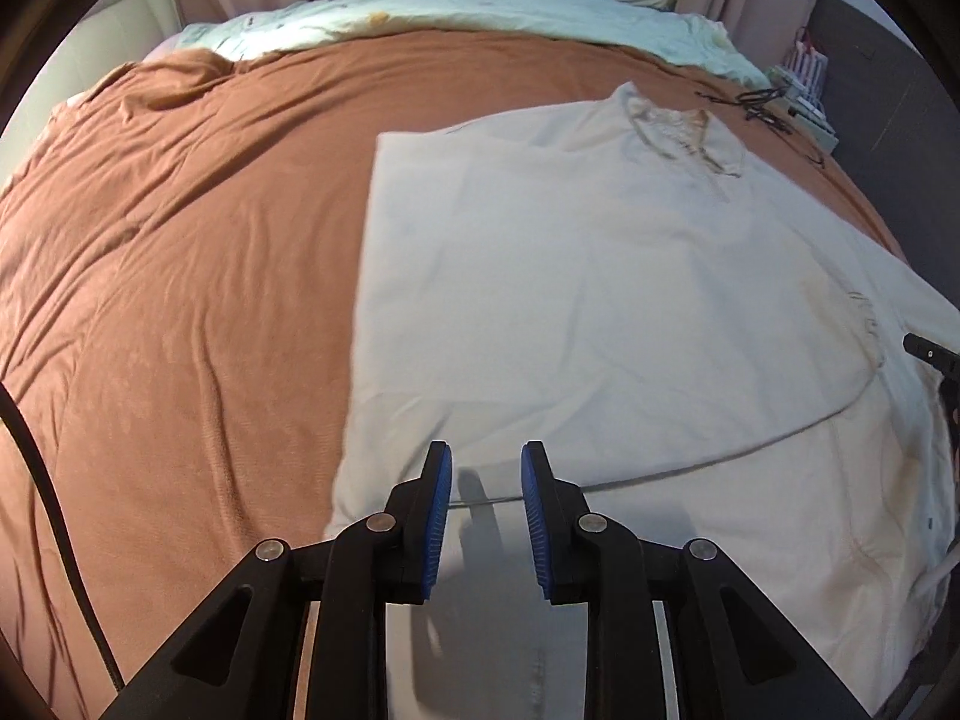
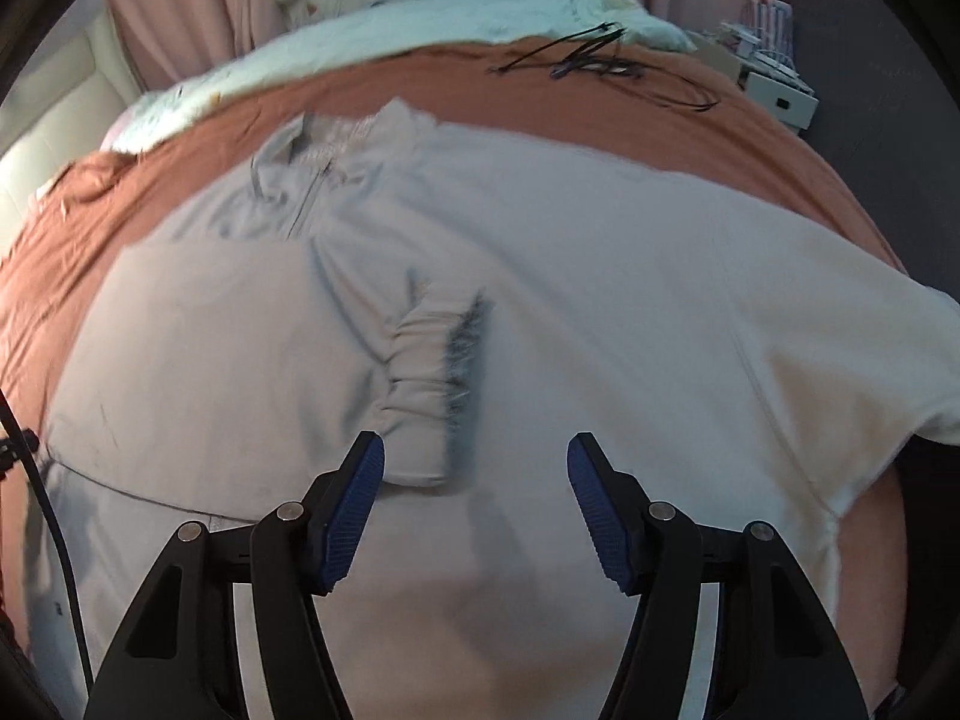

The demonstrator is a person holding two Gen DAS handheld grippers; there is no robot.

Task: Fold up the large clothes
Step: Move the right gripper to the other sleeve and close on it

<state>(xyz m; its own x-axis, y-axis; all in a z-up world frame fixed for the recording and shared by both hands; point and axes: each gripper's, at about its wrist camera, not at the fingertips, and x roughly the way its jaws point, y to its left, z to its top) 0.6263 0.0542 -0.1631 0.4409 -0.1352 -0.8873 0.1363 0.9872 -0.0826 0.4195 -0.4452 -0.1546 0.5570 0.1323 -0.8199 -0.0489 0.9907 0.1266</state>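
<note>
Lying flat on the rust-brown bedsheet: one large cream zip-neck sweatshirt, its left side and ribbed-cuff sleeve already folded inward across the chest; the right sleeve remains spread, and the lengthwise folds look not yet done. Left gripper parted, holding nothing. Right gripper wide apart, empty, above the cuff.

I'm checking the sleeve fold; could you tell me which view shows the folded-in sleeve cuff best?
The right wrist view: the sleeve cuff lies central on the white garment, gathered. The left wrist view shows it only small near the right edge.
</note>
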